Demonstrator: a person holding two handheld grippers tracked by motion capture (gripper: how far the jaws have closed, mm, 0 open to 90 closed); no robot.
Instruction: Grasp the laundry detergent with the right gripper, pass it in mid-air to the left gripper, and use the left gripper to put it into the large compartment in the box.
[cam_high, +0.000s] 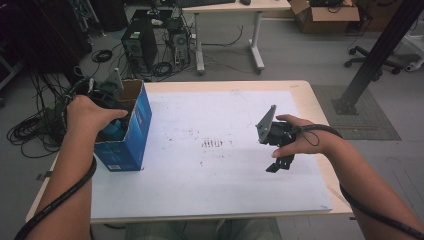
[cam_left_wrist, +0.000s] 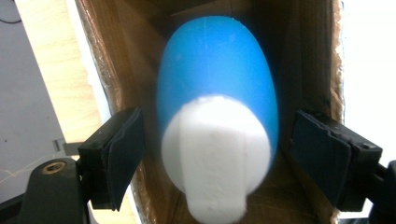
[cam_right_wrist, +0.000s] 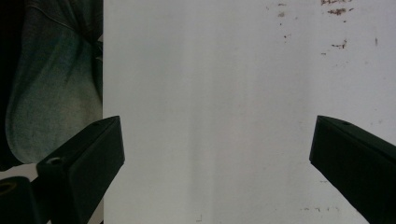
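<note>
1. Two black pads of the left gripper (cam_left_wrist: 219, 161) stand apart, one on each side of the blue bottle (cam_left_wrist: 217, 93), and neither pad presses on it; a gap shows on both sides
2. From this gripper the bottle lies straight ahead and below, inside the blue cardboard box (cam_high: 131, 131), with its white cap (cam_left_wrist: 215, 154) toward the gripper, so its long axis runs along the direction of the jaws, deeper into the box
3. Left hand (cam_high: 90, 114) is at the open top of the box, so it is the nearer one; I judge that a straight pull back out of the box is the free way
4. Right gripper (cam_high: 280, 164) hangs well apart over the white table sheet (cam_high: 215, 190), jaws wide and empty
</note>
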